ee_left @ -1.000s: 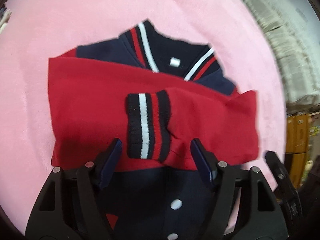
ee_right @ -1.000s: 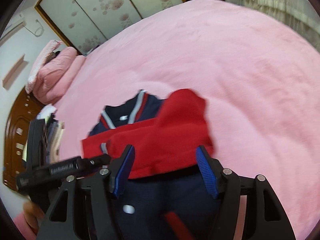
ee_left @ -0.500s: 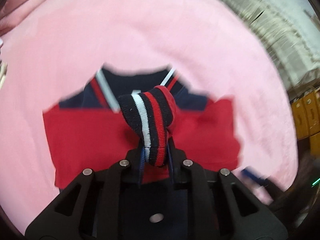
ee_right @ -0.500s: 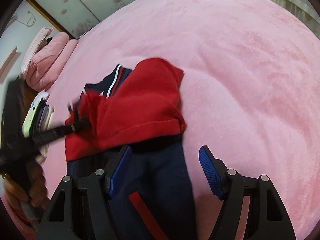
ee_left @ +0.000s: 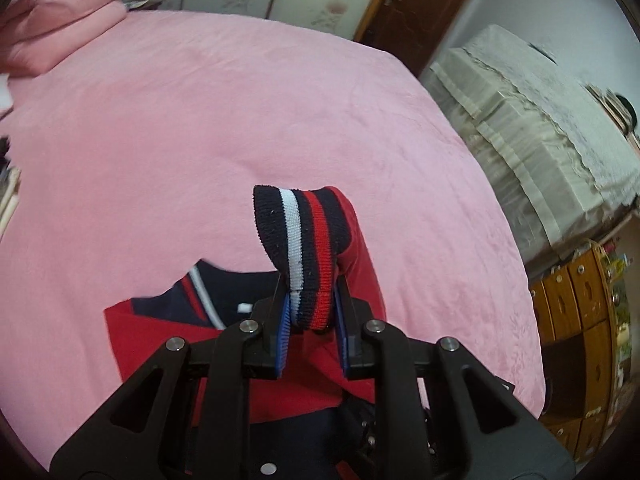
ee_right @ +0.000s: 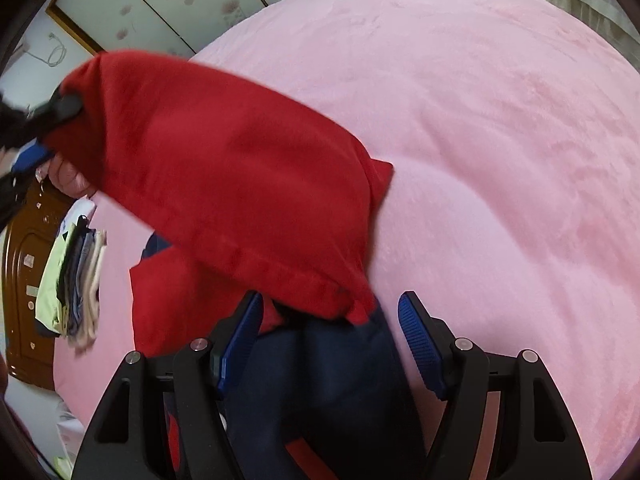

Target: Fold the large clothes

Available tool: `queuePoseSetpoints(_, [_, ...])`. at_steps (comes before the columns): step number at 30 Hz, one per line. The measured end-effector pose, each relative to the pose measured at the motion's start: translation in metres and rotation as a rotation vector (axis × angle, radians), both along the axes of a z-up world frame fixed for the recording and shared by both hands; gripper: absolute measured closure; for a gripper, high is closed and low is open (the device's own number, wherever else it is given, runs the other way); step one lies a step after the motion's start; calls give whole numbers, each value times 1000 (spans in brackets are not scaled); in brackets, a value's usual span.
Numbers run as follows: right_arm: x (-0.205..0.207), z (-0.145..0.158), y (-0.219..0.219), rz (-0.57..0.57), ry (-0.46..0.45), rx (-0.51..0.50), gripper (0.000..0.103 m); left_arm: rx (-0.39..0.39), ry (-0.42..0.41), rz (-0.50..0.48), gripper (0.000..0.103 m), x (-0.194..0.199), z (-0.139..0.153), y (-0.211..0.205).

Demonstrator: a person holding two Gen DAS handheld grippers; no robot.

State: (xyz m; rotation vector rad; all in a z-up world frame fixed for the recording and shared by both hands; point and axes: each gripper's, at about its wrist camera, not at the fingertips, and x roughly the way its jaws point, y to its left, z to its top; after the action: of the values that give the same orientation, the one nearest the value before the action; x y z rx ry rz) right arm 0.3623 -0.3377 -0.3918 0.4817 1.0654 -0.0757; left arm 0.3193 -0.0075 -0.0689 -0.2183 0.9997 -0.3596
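Note:
A red and navy varsity jacket (ee_left: 160,344) lies on the pink bed (ee_left: 240,120), collar toward the far side. My left gripper (ee_left: 310,308) is shut on the striped cuff (ee_left: 304,240) of one red sleeve and holds it up off the jacket. In the right wrist view that raised red sleeve (ee_right: 224,184) stretches up to the left gripper (ee_right: 52,116) and the hand (ee_right: 68,176) behind it. My right gripper (ee_right: 330,320) stands open just above the jacket's navy body (ee_right: 320,380), at its right edge, with nothing pinched.
Folded pink bedding (ee_left: 60,20) lies at the bed's far left. A stack of folded clothes (ee_right: 76,280) sits by the wooden headboard (ee_right: 24,280). Cloth-covered furniture (ee_left: 540,120) and a wooden cabinet (ee_left: 580,320) stand past the bed's right edge.
The left gripper shut on the striped cuff and lifted it, drawing the red sleeve up off the jacket. The right gripper sank a little toward the navy body and stayed open.

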Motion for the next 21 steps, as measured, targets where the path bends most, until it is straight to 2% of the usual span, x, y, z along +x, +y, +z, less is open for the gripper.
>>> queuePoseSetpoints(4, [10,-11,7,4,28,-73,32,-1,53,62,87,2,-18,31])
queuePoseSetpoints(8, [10,-18,3,-12,29,-68,27,75,138,114,87,-14,-52,83])
queuePoseSetpoints(12, [7,-20,-1,-16,32,-73,26,88,263,161,87,-24,-112,110])
queuePoseSetpoints(16, [7,-23,2,-1,45,-99,26,58,322,168,86,-31,-158,123])
queuePoseSetpoints(18, [6,-24,4,9,56,-118,26,51,349,173,79,-27,-170,119])
queuePoseSetpoints(20, [6,-26,4,19,74,-134,26,26,371,187,77,-26,-177,124])
queuePoseSetpoints(21, [4,-25,4,21,81,-142,27,13,380,200,73,-24,-178,127])
